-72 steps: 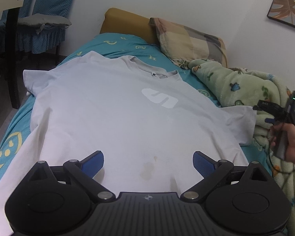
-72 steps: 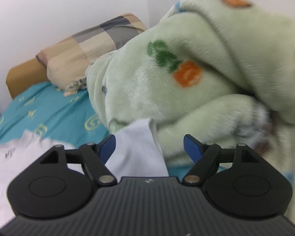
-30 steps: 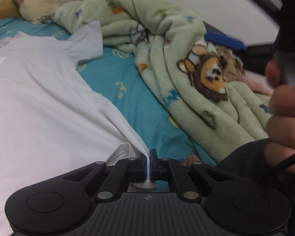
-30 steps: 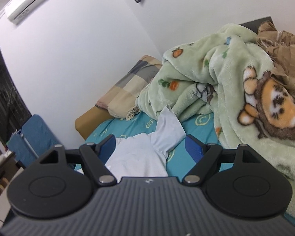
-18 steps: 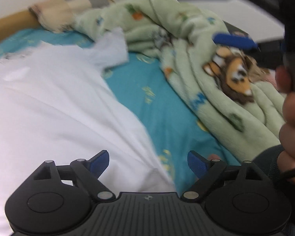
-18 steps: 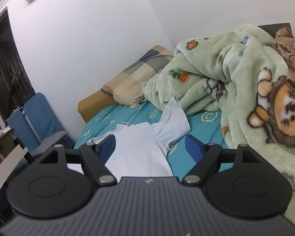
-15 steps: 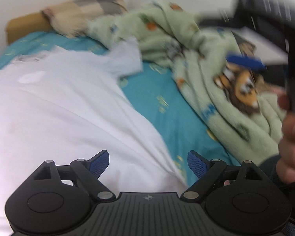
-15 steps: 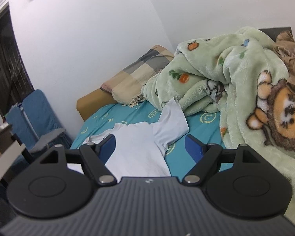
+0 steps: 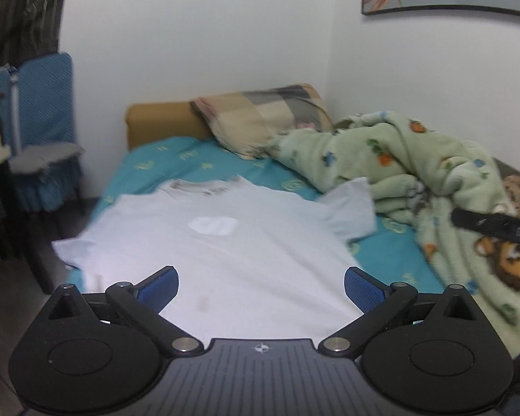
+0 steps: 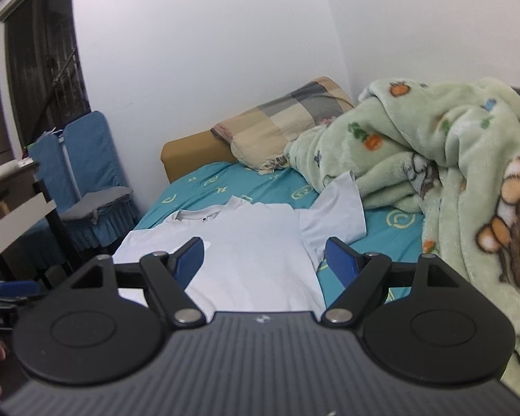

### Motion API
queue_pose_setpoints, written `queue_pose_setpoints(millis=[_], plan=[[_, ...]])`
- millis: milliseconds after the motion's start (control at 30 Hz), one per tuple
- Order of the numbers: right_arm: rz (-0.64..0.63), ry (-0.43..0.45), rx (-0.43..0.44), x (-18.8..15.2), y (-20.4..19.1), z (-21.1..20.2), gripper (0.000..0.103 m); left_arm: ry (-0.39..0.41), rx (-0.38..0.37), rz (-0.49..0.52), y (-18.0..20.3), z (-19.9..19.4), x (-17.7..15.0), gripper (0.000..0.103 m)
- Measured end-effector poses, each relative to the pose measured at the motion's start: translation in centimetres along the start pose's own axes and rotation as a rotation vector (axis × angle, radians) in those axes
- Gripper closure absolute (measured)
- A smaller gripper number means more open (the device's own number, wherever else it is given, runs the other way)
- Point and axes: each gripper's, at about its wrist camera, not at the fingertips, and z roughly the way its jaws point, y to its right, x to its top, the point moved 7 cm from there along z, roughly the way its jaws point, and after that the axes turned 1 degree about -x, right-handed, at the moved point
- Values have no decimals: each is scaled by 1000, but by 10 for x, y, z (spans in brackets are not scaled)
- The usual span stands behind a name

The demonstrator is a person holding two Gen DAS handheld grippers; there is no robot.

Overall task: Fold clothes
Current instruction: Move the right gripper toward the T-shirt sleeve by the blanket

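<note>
1. Two tools, both empty right now. The left tool (image 9: 259,289) has its jaws opening, nothing between them, and it hangs above the lower part of the white t-shirt (image 9: 222,253). The right tool (image 10: 263,260) has its jaws apart too, nothing gripped.
2. The shirt lies flat, front up, on the bed (image 9: 391,260), collar toward the pillow (image 9: 260,118). No fold made yet by the look of it.
3. One snag: the right sleeve (image 10: 336,208) is kicked up against the green blanket (image 10: 450,159), touching it or near enough. I'd flatten that sleeve first so it doesn't drag fleece into the fold.
4. For the first fold I'd pinch one side at shoulder and hem at once, one tool each, and carry it across toward the middle. Keep the edge taut and low.
5. Bite only a small bit of fabric, both layers, or the bottom layer stays behind and bunches.
6. The left sleeve (image 9: 72,246) sits close to the bed edge, so mind it doesn't slide off.
</note>
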Motion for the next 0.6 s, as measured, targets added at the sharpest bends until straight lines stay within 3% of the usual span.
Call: queue_pose_setpoints(millis=[233, 267, 433, 600], plan=[[-35, 11, 7, 0, -9, -1, 25, 9, 42, -114, -38, -1, -24, 0], [-45, 12, 9, 1, -11, -1, 32, 11, 47, -122, -41, -2, -24, 0], [-75, -10, 45, -2, -19, 1, 32, 18, 48, -124, -42, -7, -29, 0], [-27, -22, 52, -3, -12, 2, 17, 15, 60, -129, -41, -7, -31, 0]])
